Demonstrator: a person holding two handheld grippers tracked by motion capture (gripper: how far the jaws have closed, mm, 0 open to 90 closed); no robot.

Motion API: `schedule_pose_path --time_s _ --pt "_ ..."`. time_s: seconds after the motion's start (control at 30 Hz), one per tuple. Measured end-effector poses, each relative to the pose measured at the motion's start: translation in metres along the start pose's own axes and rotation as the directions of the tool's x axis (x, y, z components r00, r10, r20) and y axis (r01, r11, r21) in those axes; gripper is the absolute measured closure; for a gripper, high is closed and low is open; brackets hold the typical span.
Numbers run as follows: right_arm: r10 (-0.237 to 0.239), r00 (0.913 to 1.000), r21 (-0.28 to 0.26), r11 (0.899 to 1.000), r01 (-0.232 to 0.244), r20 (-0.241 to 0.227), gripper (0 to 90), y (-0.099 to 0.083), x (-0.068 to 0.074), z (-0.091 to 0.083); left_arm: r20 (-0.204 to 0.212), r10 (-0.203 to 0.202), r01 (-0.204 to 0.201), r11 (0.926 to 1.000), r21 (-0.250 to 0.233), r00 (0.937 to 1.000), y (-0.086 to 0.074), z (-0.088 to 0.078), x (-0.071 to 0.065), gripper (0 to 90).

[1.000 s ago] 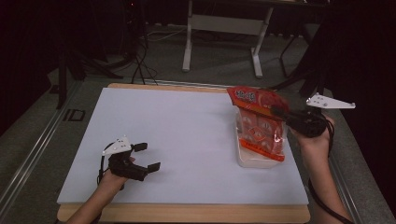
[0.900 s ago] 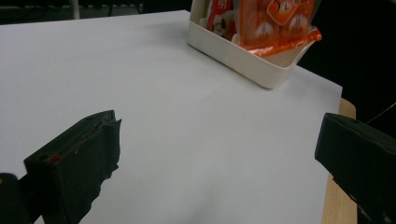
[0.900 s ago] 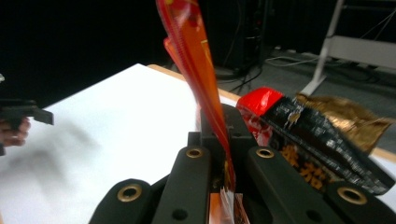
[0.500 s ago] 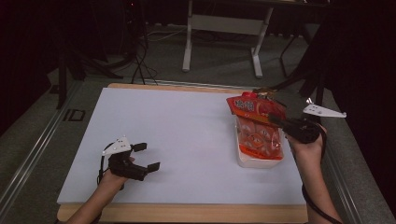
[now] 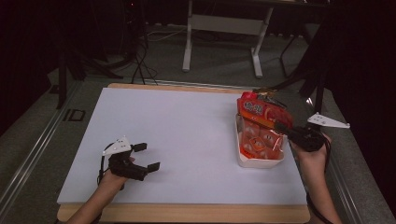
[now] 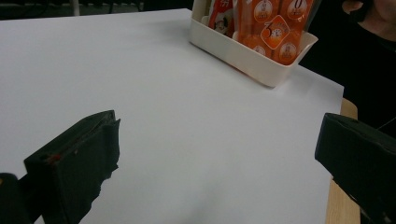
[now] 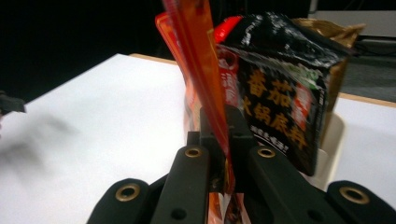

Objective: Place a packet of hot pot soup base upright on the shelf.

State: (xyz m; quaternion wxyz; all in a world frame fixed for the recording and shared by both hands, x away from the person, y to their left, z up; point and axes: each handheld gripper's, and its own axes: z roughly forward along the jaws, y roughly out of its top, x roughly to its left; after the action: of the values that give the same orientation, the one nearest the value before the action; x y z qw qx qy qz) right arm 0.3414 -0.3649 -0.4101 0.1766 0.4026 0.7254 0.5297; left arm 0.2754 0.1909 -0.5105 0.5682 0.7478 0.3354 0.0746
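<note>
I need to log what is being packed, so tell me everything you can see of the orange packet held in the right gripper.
The orange packet is a flat, glossy, partly see-through pouch with round printed badges and a red top band. It stands tilted in the cream bin at the table's right side, its lower part inside. The right gripper is shut on its thin edge. Behind it, a black printed packet stands in the same bin.

Dark lab (bare white table (image 5: 187, 135))
</note>
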Motion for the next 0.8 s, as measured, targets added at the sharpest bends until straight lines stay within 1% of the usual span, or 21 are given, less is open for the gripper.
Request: schedule_pose_path --time_s 0.13,0.17,0.27,0.3,0.33,0.4,0.47,0.53,0.6,0.67,0.7,0.73,0.8 --pt "0.018 0.9998 0.004 1.000 -0.018 0.013 88.5 0.000 -0.003 0.001 0.000 -0.018 0.018 0.9998 -0.007 0.9998 -0.001 0.000 0.002 0.0" --pt "0.021 0.9997 0.004 1.000 -0.021 0.010 88.2 0.000 -0.004 0.002 0.000 -0.021 0.021 0.9997 -0.008 0.9998 -0.001 -0.001 0.002 0.0" --pt "0.033 0.9995 0.004 0.999 -0.033 0.004 85.5 0.001 -0.004 0.002 0.000 -0.020 0.020 0.9997 -0.011 0.9998 -0.001 -0.001 0.003 0.0" --pt "0.035 0.9994 0.006 0.999 -0.035 0.005 85.2 0.001 -0.005 0.001 -0.004 -0.014 0.014 0.9998 -0.013 0.9999 -0.001 -0.001 0.003 0.0" --pt "0.036 0.9993 0.003 0.999 -0.036 0.009 83.5 0.002 -0.004 0.000 -0.009 -0.005 0.005 0.9999 -0.012 0.9999 -0.002 -0.001 0.002 0.0" --pt "0.041 0.9991 0.009 0.999 -0.041 0.013 74.9 0.005 -0.004 0.000 -0.010 0.003 -0.004 0.9999 -0.013 0.9999 -0.003 0.000 0.002 0.0" --pt "0.032 0.9993 0.003 0.999 -0.033 0.017 69.8 0.010 -0.001 -0.001 -0.005 0.007 -0.007 1.0000 -0.007 1.0000 -0.003 0.000 0.002 0.0" --pt "0.017 0.9996 -0.007 1.000 -0.017 0.024 60.9 0.016 0.004 -0.002 -0.003 0.004 -0.004 1.0000 -0.005 1.0000 -0.004 0.001 0.001 0.0" --pt "-0.011 0.9995 -0.024 1.000 0.012 0.028 58.9 0.024 0.011 -0.004 -0.002 0.001 -0.001 0.9999 -0.010 1.0000 -0.004 0.001 0.001 0.0" --pt "-0.040 0.9978 -0.046 0.998 0.043 0.053 53.6 0.034 0.018 -0.007 0.000 -0.002 0.002 1.0000 -0.006 1.0000 -0.004 0.001 0.002 0.0" --pt "-0.051 0.9976 -0.053 0.997 0.053 0.048 51.4 0.038 0.022 -0.009 0.003 -0.004 0.004 1.0000 -0.005 1.0000 -0.004 0.001 0.002 0.0" --pt "-0.069 0.9963 -0.066 0.995 0.072 0.052 47.5 0.044 0.027 -0.011 0.005 -0.008 0.008 1.0000 -0.003 1.0000 -0.005 0.001 0.002 0.0" --pt "-0.089 0.9947 -0.082 0.992 0.093 0.052 41.3 0.052 0.033 -0.013 0.005 -0.009 0.009 0.9999 0.005 0.9999 -0.005 0.002 0.002 0.0"
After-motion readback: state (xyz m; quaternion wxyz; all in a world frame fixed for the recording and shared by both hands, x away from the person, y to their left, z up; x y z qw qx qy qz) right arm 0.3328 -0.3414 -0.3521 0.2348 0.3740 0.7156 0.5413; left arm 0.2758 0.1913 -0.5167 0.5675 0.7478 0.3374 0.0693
